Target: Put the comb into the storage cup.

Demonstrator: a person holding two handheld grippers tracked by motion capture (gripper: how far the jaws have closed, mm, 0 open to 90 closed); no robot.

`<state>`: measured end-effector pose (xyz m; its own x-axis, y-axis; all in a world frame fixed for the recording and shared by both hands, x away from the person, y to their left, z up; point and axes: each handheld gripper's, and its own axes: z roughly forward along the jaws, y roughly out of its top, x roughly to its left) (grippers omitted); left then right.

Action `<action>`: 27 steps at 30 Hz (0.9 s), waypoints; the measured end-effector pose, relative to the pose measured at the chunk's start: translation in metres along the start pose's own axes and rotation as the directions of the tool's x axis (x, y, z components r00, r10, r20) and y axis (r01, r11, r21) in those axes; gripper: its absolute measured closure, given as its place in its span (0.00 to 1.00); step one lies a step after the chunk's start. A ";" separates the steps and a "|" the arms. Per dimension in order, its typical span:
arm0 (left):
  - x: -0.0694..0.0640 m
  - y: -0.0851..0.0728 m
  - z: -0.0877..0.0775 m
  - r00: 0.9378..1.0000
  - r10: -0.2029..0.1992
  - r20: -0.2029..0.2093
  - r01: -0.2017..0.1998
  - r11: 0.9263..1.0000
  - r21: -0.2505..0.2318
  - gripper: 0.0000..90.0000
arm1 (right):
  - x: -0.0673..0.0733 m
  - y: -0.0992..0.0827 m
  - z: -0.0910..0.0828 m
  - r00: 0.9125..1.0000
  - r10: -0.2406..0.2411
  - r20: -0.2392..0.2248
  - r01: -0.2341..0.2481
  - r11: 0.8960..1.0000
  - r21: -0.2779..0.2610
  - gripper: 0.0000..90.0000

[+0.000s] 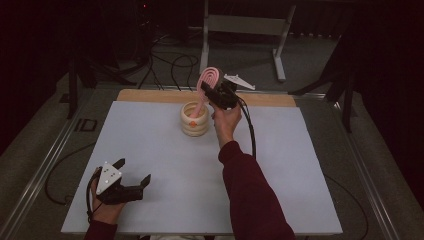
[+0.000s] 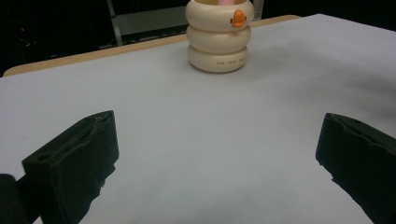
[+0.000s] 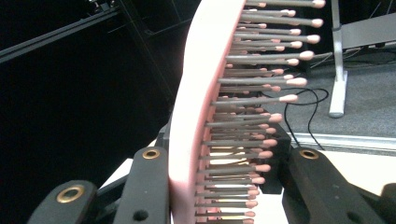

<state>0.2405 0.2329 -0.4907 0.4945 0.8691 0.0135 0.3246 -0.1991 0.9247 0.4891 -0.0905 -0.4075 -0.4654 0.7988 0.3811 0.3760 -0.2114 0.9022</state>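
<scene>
A pink hairbrush (image 1: pixel 210 76) stands nearly upright, and its handle reaches down into a cream ringed holder (image 1: pixel 195 120) at the far middle of the white mat. My right gripper (image 1: pixel 213 93) is shut on the brush just below its head. In the right gripper view, the brush back and bristles (image 3: pixel 196 93) rise between the two black jaws (image 3: pixel 226 158). My left gripper (image 1: pixel 133 171) rests at the near left of the mat, open and holding nothing. The left gripper view looks between wide jaws (image 2: pixel 217 135) toward the holder (image 2: pixel 219 39), which carries an orange duck mark.
The white mat (image 1: pixel 165 165) covers a table with a wooden strip (image 1: pixel 150 96) along its far edge. Metal rails (image 1: pixel 45 165) run along both sides. Behind the table stand a grey metal frame (image 1: pixel 242 25) and loose cables (image 1: pixel 175 65) on the floor.
</scene>
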 end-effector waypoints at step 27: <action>-0.001 0.000 0.001 1.000 0.001 0.003 -0.001 1.000 -0.001 0.00 | 0.000 -0.018 0.007 1.000 0.014 0.008 -0.015 1.000 0.017 0.71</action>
<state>0.2408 0.2319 -0.4910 0.4974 0.8674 0.0128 0.3237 -0.1993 0.9249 0.4873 -0.0827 -0.4253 -0.4536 0.8001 0.3925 0.3966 -0.2132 0.8929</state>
